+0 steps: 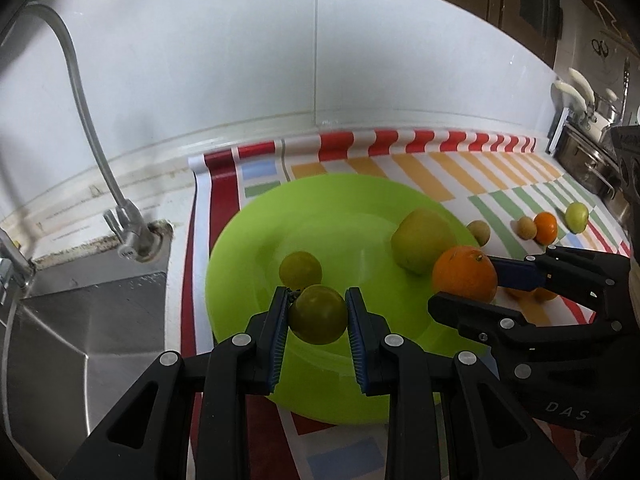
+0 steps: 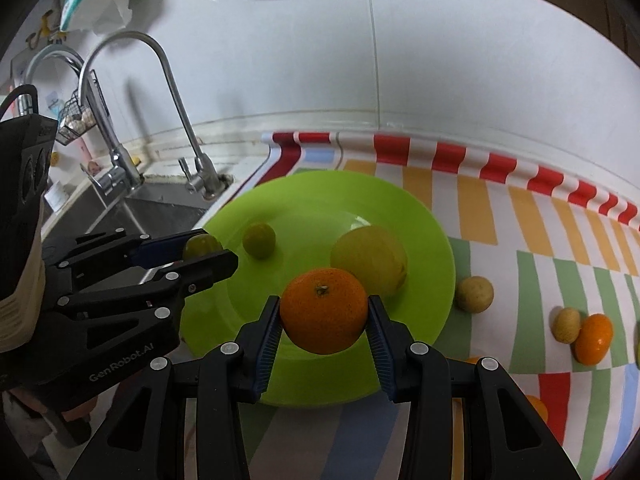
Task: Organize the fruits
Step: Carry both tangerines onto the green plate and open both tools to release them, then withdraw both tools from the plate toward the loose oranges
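A lime-green plate [image 1: 360, 200] [image 2: 320, 196] lies on a striped mat. On it rest a small green fruit [image 1: 300, 268] [image 2: 259, 240] and a larger yellow-green fruit [image 1: 420, 240] [image 2: 370, 258]. My left gripper [image 1: 318, 312] [image 2: 208, 250] is shut on a small green fruit [image 1: 318, 314] [image 2: 202, 245] above the plate's near left part. My right gripper [image 2: 323, 314] [image 1: 468, 280] is shut on an orange [image 2: 323, 310] [image 1: 464, 274] above the plate's near right part.
Loose fruit sits on the mat right of the plate: a tan fruit [image 2: 475, 294], another tan one [image 2: 566, 325] against a small orange [image 2: 594, 338], and a green one [image 1: 577, 217]. A sink [image 1: 80, 320] with taps [image 2: 176, 92] lies left; a white wall behind.
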A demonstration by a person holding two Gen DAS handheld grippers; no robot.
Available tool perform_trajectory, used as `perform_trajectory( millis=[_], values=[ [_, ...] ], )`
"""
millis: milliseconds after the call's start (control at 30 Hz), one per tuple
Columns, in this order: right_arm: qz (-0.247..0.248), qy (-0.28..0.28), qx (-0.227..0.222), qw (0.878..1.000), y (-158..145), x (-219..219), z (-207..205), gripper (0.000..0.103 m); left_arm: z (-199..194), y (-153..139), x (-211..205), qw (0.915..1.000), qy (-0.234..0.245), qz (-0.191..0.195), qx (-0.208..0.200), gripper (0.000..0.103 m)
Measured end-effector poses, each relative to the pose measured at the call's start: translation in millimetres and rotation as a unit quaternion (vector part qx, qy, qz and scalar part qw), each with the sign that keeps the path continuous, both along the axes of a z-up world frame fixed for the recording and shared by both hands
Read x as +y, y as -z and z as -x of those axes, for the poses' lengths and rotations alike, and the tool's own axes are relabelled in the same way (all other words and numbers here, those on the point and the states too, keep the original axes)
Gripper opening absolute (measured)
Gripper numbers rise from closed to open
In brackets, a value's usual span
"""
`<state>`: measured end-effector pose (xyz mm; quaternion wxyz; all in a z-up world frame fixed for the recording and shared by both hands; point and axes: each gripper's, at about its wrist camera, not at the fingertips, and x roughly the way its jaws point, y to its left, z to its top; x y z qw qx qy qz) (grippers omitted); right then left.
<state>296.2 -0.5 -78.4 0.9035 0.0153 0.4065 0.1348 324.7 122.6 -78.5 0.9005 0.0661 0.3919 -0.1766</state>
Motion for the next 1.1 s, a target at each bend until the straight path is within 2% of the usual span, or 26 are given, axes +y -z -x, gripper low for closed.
perform_trajectory(
  millis=[133, 233, 267, 333, 433, 500, 600, 800, 1100],
  values=[
    [-0.002, 0.002, 0.008, 1.000, 5, -2, -3, 0.043, -2, 3, -1, 1.0000, 0.000, 0.000, 0.004, 0.029],
    [-0.015, 0.005, 0.017, 1.000, 5, -5, -4, 0.043, 0, -2, 1, 1.0000, -0.007, 0.002, -0.004, 0.034],
    [-0.017, 0.007, 0.014, 1.000, 4, -6, -2, 0.044, 2, -4, 1, 0.9999, -0.009, 0.000, -0.008, 0.036],
    [-0.017, 0.012, 0.007, 1.000, -1, -8, 1, 0.052, 6, -8, 2, 0.9998, -0.013, 0.000, -0.016, 0.037],
    [-0.013, 0.021, -0.010, 1.000, -10, -11, 10, 0.052, 13, -17, 3, 0.9995, -0.017, -0.001, -0.026, 0.040],
    [-0.014, 0.026, -0.014, 0.999, -15, -14, 15, 0.052, 20, -22, 4, 0.9993, -0.021, -0.001, -0.033, 0.047],
    [-0.012, 0.038, -0.023, 0.999, -22, -16, 25, 0.059, 29, -30, 5, 0.9989, -0.028, 0.005, -0.037, 0.047],
    [-0.011, 0.060, -0.041, 0.997, -36, -25, 45, 0.065, 48, -44, 6, 0.9977, -0.047, 0.008, -0.048, 0.054],
    [-0.008, 0.087, -0.071, 0.994, -58, -42, 78, 0.071, 82, -65, -4, 0.9963, -0.058, 0.008, -0.063, 0.058]
  ],
)
